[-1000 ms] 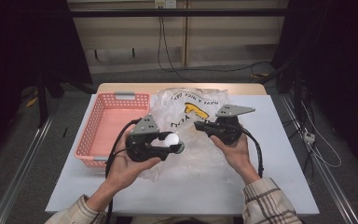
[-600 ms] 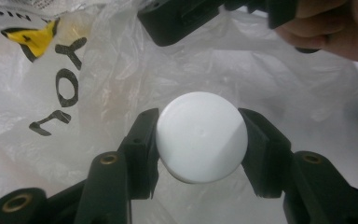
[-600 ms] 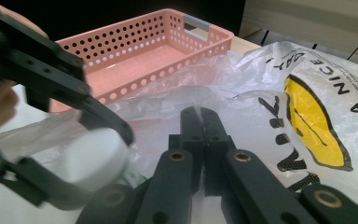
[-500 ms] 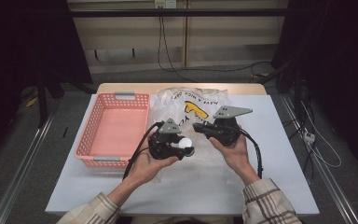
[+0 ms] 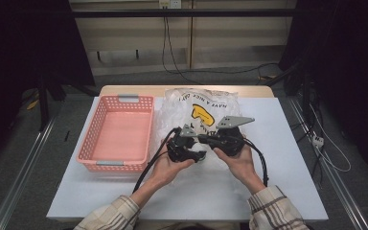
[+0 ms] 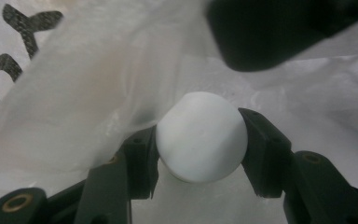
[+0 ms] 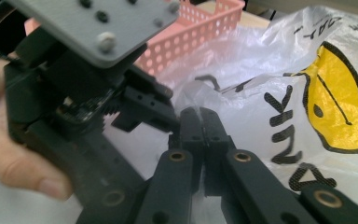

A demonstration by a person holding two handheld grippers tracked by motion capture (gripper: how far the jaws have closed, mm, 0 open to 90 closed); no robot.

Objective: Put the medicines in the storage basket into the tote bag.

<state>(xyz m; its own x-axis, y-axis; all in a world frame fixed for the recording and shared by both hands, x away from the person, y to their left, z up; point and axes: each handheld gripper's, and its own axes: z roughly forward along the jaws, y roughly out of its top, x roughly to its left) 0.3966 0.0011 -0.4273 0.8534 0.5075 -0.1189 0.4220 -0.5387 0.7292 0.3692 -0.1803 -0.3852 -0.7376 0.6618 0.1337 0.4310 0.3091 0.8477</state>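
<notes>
In the high view, mid-frame on the table (image 5: pixel 287 158), my left tongs (image 5: pixel 197 155) and right tongs (image 5: pixel 205 137) meet over the plastic bag (image 5: pixel 206 103), right of the pink basket (image 5: pixel 117 132). In the left gripper view, my jaws clamp a white ball (image 6: pixel 201 136) at centre. In the right gripper view, my jaws are closed, pinching bag film at centre.
</notes>
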